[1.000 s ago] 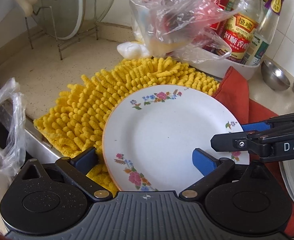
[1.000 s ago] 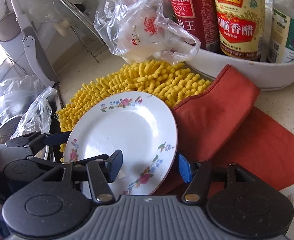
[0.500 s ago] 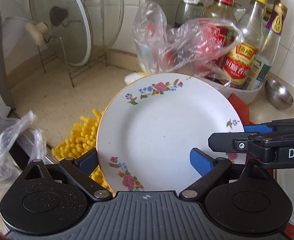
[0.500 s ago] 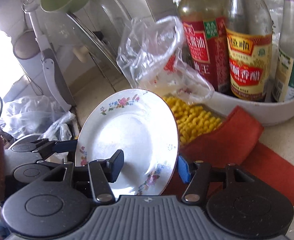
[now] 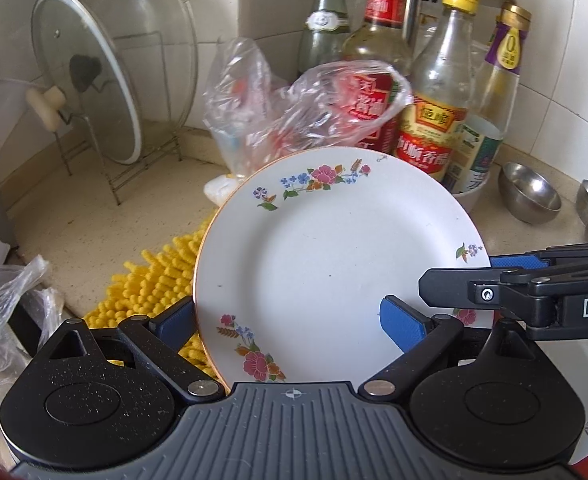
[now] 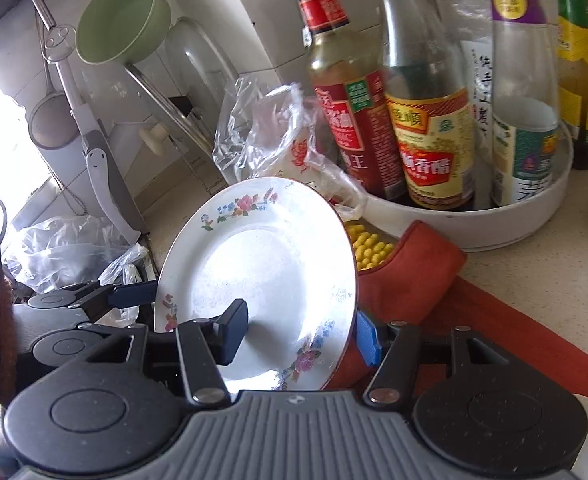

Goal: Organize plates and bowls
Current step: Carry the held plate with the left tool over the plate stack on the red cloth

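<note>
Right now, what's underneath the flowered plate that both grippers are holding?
Below the lifted plate lie a yellow mat and a red cloth on the counter. The plate covers much of both, so anything else there can't be seen.

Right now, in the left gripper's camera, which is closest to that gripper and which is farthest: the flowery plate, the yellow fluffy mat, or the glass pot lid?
1. Flowery plate: between the left gripper's fingers.
2. Yellow fluffy mat: just behind the plate, low on the left.
3. Glass pot lid: farthest, standing in its rack at the back left.
</note>
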Demonstrator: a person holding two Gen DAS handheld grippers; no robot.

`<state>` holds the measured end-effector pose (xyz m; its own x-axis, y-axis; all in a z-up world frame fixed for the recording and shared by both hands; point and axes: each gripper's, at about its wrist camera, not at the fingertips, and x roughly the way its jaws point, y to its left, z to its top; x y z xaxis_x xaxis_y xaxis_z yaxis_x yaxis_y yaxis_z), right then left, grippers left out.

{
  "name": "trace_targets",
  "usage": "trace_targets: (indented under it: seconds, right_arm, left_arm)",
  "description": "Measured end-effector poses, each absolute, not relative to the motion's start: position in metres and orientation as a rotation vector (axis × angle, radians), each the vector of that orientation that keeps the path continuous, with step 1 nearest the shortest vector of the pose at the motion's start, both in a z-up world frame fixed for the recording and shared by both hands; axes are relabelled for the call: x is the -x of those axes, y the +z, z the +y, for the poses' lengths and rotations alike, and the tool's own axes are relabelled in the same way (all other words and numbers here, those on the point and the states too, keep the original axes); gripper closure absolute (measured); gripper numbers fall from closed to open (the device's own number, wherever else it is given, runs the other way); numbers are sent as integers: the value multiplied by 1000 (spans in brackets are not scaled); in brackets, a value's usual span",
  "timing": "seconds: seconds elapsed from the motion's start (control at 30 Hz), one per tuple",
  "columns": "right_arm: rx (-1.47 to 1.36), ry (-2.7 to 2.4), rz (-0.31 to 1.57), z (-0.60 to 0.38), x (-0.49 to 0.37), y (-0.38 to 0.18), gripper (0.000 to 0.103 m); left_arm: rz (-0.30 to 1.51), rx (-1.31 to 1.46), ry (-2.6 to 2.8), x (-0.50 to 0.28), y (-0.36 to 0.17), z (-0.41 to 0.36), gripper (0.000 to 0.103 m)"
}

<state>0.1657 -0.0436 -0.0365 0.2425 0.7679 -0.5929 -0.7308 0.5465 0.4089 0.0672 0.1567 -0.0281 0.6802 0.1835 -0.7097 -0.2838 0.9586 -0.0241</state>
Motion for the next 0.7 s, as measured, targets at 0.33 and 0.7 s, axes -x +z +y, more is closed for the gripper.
trace_targets:
  seconds: [0.33,0.7]
  right_arm:
    - [-102,974,800,-90,-163,-25,48]
    - [-153,902,768,-145,-158,-17,48]
  left_arm:
    - [745,98,213,-72,-12,118,5]
    - [726,53,137,-81,-5,68,5]
